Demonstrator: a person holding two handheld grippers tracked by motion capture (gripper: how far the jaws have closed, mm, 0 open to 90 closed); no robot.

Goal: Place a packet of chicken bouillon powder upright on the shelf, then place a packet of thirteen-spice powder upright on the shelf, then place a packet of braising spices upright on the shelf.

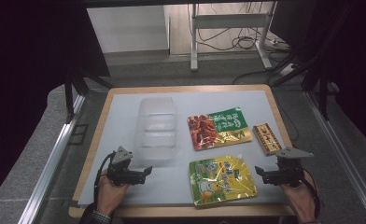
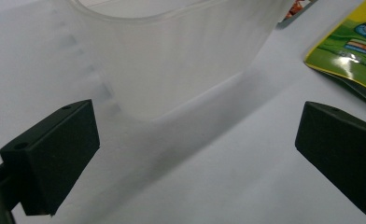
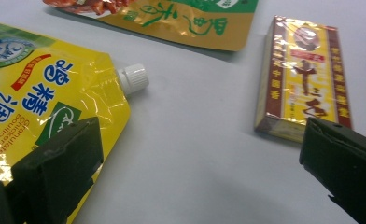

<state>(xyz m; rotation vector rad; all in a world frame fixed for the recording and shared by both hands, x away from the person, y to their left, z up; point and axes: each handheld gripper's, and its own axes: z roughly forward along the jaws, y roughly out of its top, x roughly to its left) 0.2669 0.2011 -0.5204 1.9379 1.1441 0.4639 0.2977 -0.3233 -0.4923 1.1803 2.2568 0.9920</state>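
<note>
On the white table mat, left to right:
Left gripper (image 1: 146, 171): jaws spread wide, nothing between them; it rests on the mat near the front edge, aimed at the tub's near end.
Clear frosted plastic tub (image 1: 157, 130): open-topped, oblong, standing upright just beyond the left gripper, left of the pouches. Likely light and thin-walled, a little springy and slick; best taken over the rim of a short end wall, one jaw inside, one outside.
Red-and-green flat foil snack pouch (image 1: 218, 128): lying flat right of the tub. Soft, crinkly, slippery; an edge seam looks the safest pinch.
Yellow spouted foil pouch with white screw cap (image 1: 221, 179): flat near the front edge, between the grippers. Probably floppy and heavier with filling; grip at the stiff spout (image 3: 133, 78).
Small brown-and-gold wrapped box (image 1: 267, 138): right of the pouches, rigid; pinch across its narrow sides.
Right gripper (image 1: 259, 171): jaws wide, empty, just beside the yellow pouch's spout corner.
</note>
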